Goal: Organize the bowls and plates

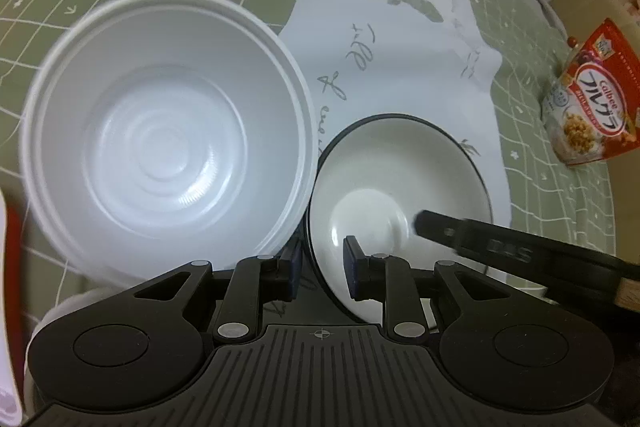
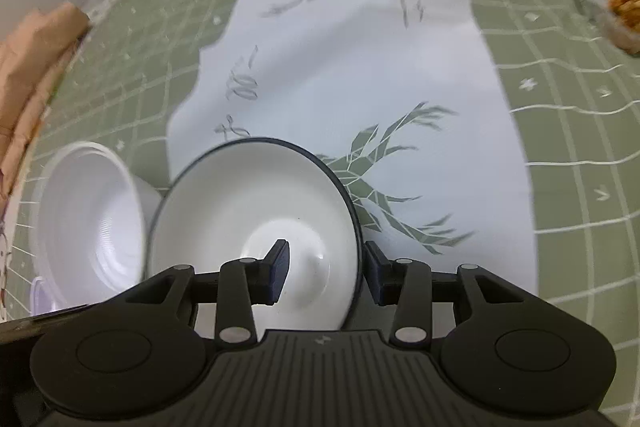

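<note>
**Landmark:** white cloth runner printed with grey-green deer (image 2: 360,39), laid along a green grid-patterned tablecloth (image 2: 560,147).

**Item 1.** Dark-rimmed white ceramic bowl (image 2: 256,203), on the near end of the runner, beside a deer print. It is tilted and appears lifted, though its underside is hidden. Right gripper (image 2: 325,273) straddles its right wall, one finger inside, one outside, pads pressed on the rim: a grip on the bowl. In the left wrist view the same bowl (image 1: 400,163) shows that inner finger reaching into its well.

**Item 2.** Ribbed white plastic bowl (image 1: 168,131), just off the runner's left edge, over the green cloth, touching or nearly touching Item 1's rim. Left gripper (image 1: 322,267) has jaws standing apart across the near rim of Item 1; the pads do not visibly press on it, so it reads as open. Whether anything supports the plastic bowl cannot be told.

**Item 3.** Red and white cereal bag (image 1: 592,95), well off the runner's right edge, untouched.

**Item 4.** Crumpled brown paper (image 2: 36,67), far off the runner's left edge.

**Progress (judged):** early to middle. Both bowls are gathered at the runner's near end but not yet nested. No plate shows in either view; any plates are still to handle.
</note>
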